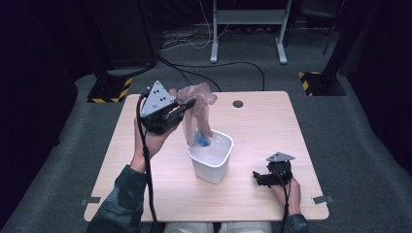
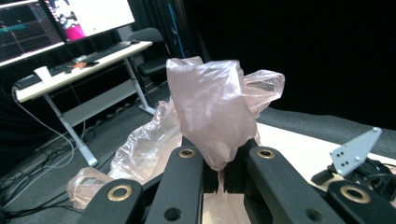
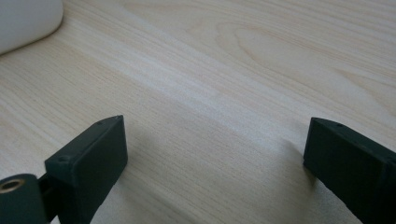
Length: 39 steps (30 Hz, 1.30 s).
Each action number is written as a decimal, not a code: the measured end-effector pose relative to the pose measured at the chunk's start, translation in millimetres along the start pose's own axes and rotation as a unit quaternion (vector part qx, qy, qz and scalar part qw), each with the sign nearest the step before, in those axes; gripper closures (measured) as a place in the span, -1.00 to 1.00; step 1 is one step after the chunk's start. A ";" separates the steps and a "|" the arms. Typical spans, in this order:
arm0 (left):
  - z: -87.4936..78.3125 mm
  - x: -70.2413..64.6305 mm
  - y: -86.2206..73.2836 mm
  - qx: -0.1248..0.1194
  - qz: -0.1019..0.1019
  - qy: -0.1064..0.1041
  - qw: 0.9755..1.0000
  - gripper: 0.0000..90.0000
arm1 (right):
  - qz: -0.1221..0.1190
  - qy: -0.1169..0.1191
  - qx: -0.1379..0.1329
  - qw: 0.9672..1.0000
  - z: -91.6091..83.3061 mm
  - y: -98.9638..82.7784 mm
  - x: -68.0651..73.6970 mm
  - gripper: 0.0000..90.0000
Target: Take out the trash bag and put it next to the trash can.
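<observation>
Above the white bin (image 1: pixel 211 158) near the middle of the table (image 1: pixel 262 126), the left gripper (image 1: pixel 187 104) holds a thin pinkish plastic bag (image 1: pixel 197 114) by its bunched top, jaws pressed together on the film, as the left gripper view confirms (image 2: pixel 212 109). The bag hangs down with its lower end, where something blue (image 1: pixel 200 141) sits, inside the bin's rim. To do this step well, I would lift straight up and slowly, keeping the pinch on the gathered film so the thin plastic neither slips nor tears, and watch that the bag's bottom clears the rim without tipping the bin. The right gripper (image 1: pixel 260 177) rests on the table near the bin, jaws spread wide with nothing between them (image 3: pixel 215 154); it could steady the bin. No brand, label or readable writing shows on the bag or the bin.
</observation>
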<state>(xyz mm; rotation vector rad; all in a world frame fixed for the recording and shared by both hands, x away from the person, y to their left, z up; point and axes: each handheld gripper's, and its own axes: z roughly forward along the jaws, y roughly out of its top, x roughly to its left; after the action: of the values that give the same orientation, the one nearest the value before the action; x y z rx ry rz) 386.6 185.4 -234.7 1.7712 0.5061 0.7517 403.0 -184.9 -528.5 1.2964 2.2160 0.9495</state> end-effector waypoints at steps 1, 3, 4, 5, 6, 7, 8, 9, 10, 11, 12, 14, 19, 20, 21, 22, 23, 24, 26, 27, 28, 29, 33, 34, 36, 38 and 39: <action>-2.1 1.6 1.2 -0.001 0.000 0.003 1.000 0.94 | 0.000 0.000 0.000 1.000 0.0 0.0 0.0 -0.89; -4.3 3.4 2.1 -0.003 -0.001 0.006 1.000 0.94 | 0.001 -0.001 0.000 1.000 0.0 0.0 0.0 -0.89; -9.2 7.7 3.2 -0.007 -0.003 0.013 1.000 0.94 | 0.001 -0.001 0.000 1.000 0.0 0.0 0.0 -0.89; -9.2 7.7 3.2 -0.007 -0.003 0.013 1.000 0.94 | 0.001 -0.001 0.000 1.000 0.0 0.0 -0.1 -0.89; -14.8 11.8 3.3 -0.006 -0.005 0.020 1.000 0.94 | 0.002 -0.001 0.000 1.000 0.1 0.0 0.0 -0.89; -17.5 14.0 3.1 -0.006 -0.003 0.025 1.000 0.94 | 0.002 -0.001 0.000 1.000 0.1 0.0 0.0 -0.89; -20.1 16.0 2.7 -0.005 -0.003 0.028 1.000 0.94 | 0.002 -0.001 0.000 1.000 0.0 0.0 -0.1 -0.89; -22.7 17.9 2.0 -0.003 -0.002 0.033 0.999 0.94 | 0.002 -0.001 0.000 1.000 0.0 0.0 -0.1 -0.88; -22.7 17.9 2.0 -0.003 -0.002 0.033 0.999 0.94 | 0.003 -0.002 0.000 1.000 0.0 0.0 0.0 -0.88; -25.3 20.1 1.0 -0.001 -0.001 0.038 0.999 0.94 | 0.003 -0.002 0.000 1.000 0.0 0.0 -0.1 -0.88; -30.1 24.6 -1.9 0.001 -0.003 0.045 0.999 0.94 | 0.003 -0.002 0.000 1.000 0.0 0.0 -0.1 -0.88; -33.9 29.4 -6.1 0.001 -0.009 0.053 0.999 0.94 | 0.004 -0.002 0.000 1.000 0.0 0.0 0.0 -0.88; -38.4 38.8 -17.1 0.012 -0.016 0.066 0.998 0.94 | 0.004 -0.003 0.000 1.000 0.0 0.0 -0.2 -0.88; -39.2 42.3 -23.7 0.017 -0.021 0.070 0.997 0.94 | 0.003 -0.003 0.000 1.000 0.0 0.0 -0.2 -0.88; -39.2 43.7 -27.2 0.021 -0.021 0.072 0.997 0.94 | 0.003 -0.003 0.000 1.000 0.0 0.0 -0.2 -0.88; -38.7 44.9 -31.0 0.023 -0.025 0.073 0.997 0.94 | 0.004 -0.003 0.000 1.000 0.0 0.0 -0.2 -0.88; -38.1 46.1 -35.1 0.027 -0.029 0.074 0.996 0.94 | 0.004 -0.003 0.000 1.000 0.0 0.0 -0.2 -0.88; -38.1 46.1 -35.1 0.027 -0.029 0.074 0.996 0.94 | 0.004 -0.003 0.000 1.000 0.0 0.0 -0.2 -0.88; -33.2 49.7 -48.3 0.039 -0.039 0.074 0.996 0.94 | 0.004 -0.004 0.000 1.000 0.0 0.0 -0.3 -0.88; -30.9 50.9 -52.9 0.044 -0.042 0.075 0.995 0.94 | 0.004 -0.004 0.000 1.000 0.0 0.0 -0.3 -0.88; -28.3 52.0 -57.8 0.049 -0.046 0.075 0.995 0.94 | 0.004 -0.004 0.000 1.000 0.0 0.0 -0.3 -0.88; -25.4 53.0 -62.7 0.055 -0.050 0.074 0.994 0.94 | 0.004 -0.004 0.000 1.000 0.0 0.0 -0.3 -0.88; -11.7 56.4 -82.6 0.073 -0.065 0.073 0.993 0.94 | 0.004 -0.004 0.000 1.000 0.0 0.0 -0.3 -0.88; -8.0 57.1 -87.4 0.077 -0.068 0.073 0.992 0.94 | 0.004 -0.004 0.000 1.000 0.0 0.0 -0.3 -0.88; -0.8 58.2 -96.0 0.085 -0.075 0.072 0.991 0.94 | 0.004 -0.004 0.000 1.000 0.0 0.0 -0.3 -0.88; 6.3 59.8 -103.9 0.092 -0.081 0.070 0.990 0.93 | 0.004 -0.004 0.000 1.000 0.0 0.0 -0.3 -0.88; 6.3 59.8 -103.9 0.092 -0.081 0.070 0.990 0.93 | 0.004 -0.004 0.000 1.000 0.0 0.0 -0.3 -0.88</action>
<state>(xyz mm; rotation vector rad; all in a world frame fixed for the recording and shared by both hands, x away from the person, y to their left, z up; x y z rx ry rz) 436.1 253.5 -320.1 1.8273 0.8265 0.7372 403.1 -185.2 -528.5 1.3085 2.2063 0.9470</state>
